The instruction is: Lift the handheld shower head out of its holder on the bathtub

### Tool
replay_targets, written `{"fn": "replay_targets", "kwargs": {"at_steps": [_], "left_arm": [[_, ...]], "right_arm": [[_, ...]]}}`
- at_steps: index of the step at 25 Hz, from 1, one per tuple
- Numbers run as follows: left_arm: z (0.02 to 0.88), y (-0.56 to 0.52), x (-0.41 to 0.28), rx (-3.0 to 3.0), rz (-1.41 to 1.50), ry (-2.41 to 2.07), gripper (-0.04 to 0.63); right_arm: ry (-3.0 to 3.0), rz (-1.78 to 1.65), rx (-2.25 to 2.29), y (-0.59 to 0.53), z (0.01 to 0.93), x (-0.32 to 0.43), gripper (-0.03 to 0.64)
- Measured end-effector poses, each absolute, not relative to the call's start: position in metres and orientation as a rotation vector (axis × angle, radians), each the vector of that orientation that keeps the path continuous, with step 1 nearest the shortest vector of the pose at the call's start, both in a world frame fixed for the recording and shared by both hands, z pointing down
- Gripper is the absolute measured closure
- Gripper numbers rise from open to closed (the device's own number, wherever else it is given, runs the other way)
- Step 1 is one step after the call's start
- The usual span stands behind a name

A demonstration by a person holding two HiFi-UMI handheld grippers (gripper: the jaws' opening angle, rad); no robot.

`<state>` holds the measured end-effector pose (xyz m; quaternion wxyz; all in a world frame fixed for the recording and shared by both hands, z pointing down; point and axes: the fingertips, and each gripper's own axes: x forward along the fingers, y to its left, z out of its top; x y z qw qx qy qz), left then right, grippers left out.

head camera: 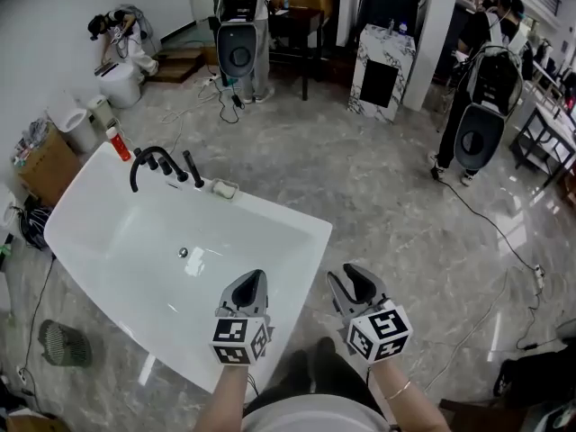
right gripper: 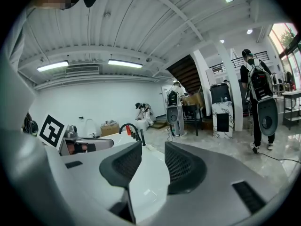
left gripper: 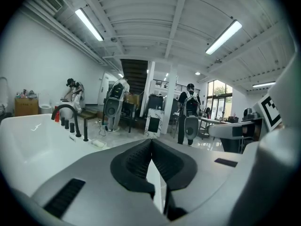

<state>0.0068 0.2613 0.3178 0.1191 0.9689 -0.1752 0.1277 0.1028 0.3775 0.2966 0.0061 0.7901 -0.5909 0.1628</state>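
The white bathtub (head camera: 297, 232) lies at the left of the head view, with a black arched faucet (head camera: 148, 162) on its far rim. Beside the faucet the black handheld shower head (head camera: 193, 169) stands upright in its holder. My left gripper (head camera: 251, 286) hovers over the tub's near right corner, shut and empty. My right gripper (head camera: 352, 283) hangs just right of the tub over the floor, open and empty. Both point toward the faucet and are far from it. The left gripper view shows its gripper (left gripper: 151, 142) and the shower head (left gripper: 85, 130); the right gripper view shows its gripper (right gripper: 153, 150) and the shower head (right gripper: 142, 137).
A red bottle (head camera: 119, 143) and a soap dish (head camera: 223, 188) sit on the tub's far rim. Standing people (head camera: 481, 97) with gear, a marble-patterned cabinet (head camera: 382, 70), cables on the floor and a cardboard box (head camera: 47, 165) surround the tub.
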Motion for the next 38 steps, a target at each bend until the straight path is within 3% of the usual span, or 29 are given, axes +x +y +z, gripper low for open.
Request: {"fn": "replay_targets", "kwargs": {"at_steps": [21,38], "left_arm": [[0.355,0.053,0.030,2.509,0.346,-1.159,0.575],[0.438,-0.091,0.023,2.247,0.329,-1.476,0.575]], "right_arm": [[-2.354,0.575,1.825,0.083,0.340,0.164,0.474],[-2.482,0.640,1.515,-0.152,0.449,0.164,0.476]]}}
